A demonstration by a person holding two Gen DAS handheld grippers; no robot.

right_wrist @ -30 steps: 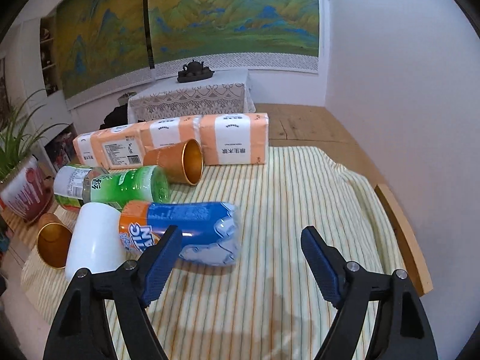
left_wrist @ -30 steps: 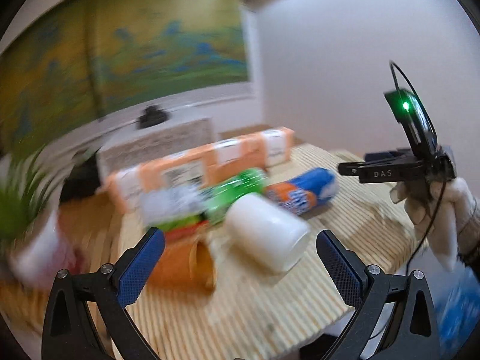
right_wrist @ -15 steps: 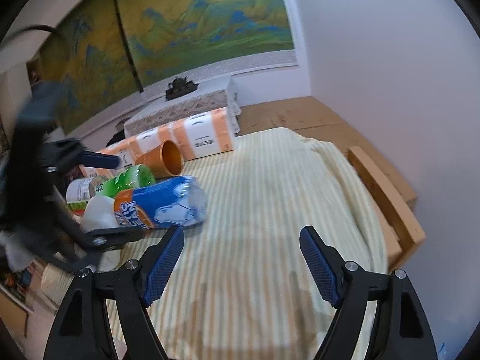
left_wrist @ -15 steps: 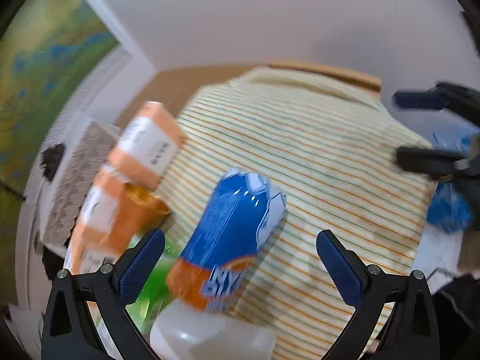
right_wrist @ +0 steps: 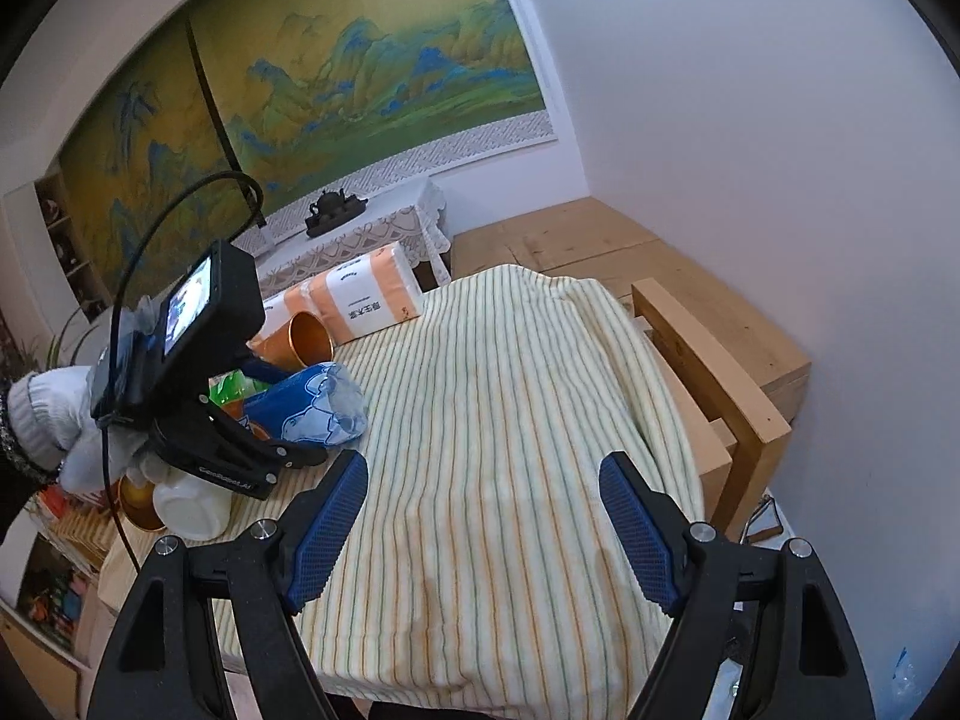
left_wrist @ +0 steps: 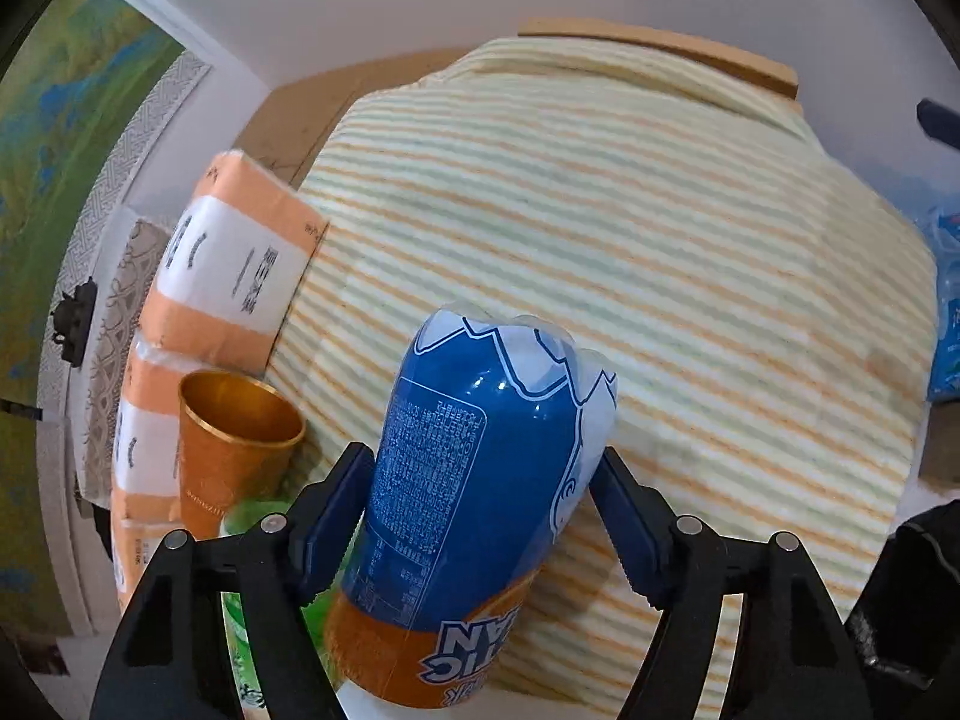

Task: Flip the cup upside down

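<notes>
Left gripper [left_wrist: 483, 516] open around blue bottle [left_wrist: 480, 480]; orange cup [left_wrist: 231, 450] lying just left. Right gripper [right_wrist: 483, 534] open, empty, farther away.

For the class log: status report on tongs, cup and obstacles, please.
Left tongs straddle the blue bottle, contact unclear. Right tongs open, empty. Copper cup on its side, untouched, against tissue packs. Bottle lies between tongs and cup.
</notes>
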